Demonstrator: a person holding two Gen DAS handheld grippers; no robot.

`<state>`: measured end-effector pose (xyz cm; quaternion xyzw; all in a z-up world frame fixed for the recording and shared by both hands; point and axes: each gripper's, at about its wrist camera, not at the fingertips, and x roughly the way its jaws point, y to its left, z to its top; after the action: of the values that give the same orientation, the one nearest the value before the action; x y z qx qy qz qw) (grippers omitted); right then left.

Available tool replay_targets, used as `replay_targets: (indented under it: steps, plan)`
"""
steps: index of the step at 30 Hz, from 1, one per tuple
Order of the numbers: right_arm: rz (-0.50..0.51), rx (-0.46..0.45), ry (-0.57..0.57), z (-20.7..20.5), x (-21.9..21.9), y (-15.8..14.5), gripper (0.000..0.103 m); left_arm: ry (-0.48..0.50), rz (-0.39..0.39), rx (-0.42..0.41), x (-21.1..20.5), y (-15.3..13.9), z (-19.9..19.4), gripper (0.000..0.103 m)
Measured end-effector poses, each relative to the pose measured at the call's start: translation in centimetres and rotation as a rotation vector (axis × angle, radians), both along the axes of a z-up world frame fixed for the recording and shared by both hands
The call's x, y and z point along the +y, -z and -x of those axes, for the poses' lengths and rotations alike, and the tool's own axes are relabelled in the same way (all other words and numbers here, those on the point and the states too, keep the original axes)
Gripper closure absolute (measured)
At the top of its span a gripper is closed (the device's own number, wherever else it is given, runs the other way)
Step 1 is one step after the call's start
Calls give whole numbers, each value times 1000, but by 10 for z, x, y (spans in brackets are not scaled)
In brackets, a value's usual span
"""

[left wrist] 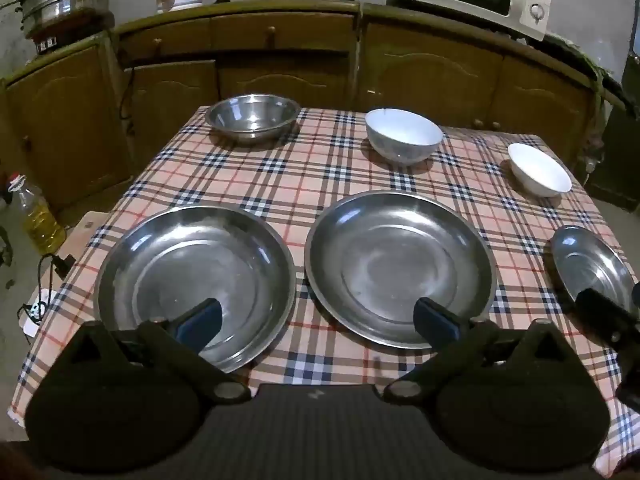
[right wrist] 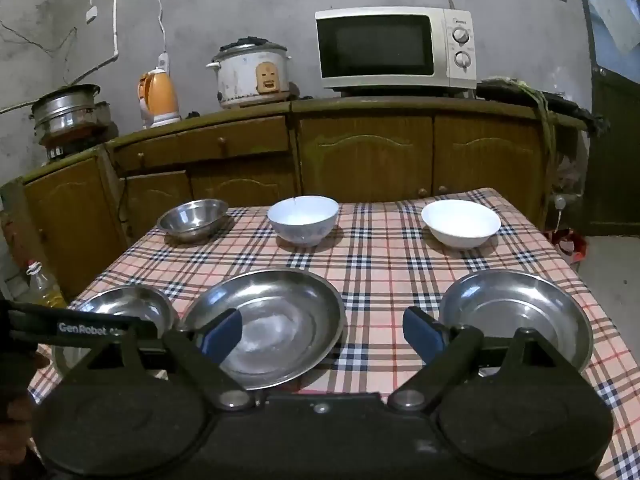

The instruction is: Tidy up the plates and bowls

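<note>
Left wrist view: both grippers, left gripper (left wrist: 318,322) and right gripper (right wrist: 322,334), have jaws wide open and empty. Relative to the middle plate (left wrist: 400,268): left plate (left wrist: 196,280) just beside, right plate (right wrist: 516,316) apart, three bowls behind. We should pinch a plate's near rim and stack it on the middle one, then nest the bowls

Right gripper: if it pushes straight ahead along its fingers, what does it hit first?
Probably the middle steel plate. The right gripper is open, empty and angled down at the table; the plate lies under its left finger, bare plaid tablecloth under the centre. Depth is uncertain.
</note>
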<state>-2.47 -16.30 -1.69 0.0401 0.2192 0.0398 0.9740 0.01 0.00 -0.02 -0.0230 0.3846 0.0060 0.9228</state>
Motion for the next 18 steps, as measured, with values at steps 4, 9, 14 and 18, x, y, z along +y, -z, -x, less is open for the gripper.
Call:
replay_targets:
  steps: [4, 9, 14, 18]
  plan:
    - [11, 9, 2, -4, 0, -1, 0, 14, 6, 15, 2, 3, -2, 0]
    - [-10, 31, 6, -16, -5, 16, 0, 2, 18, 16, 1, 13, -11, 0]
    - [-22, 60, 23, -21, -8, 28, 0, -19, 35, 47, 7, 23, -15, 0]
    - [-24, 90, 27, -29, -11, 28, 0, -30, 32, 60, 11, 29, -18, 0]
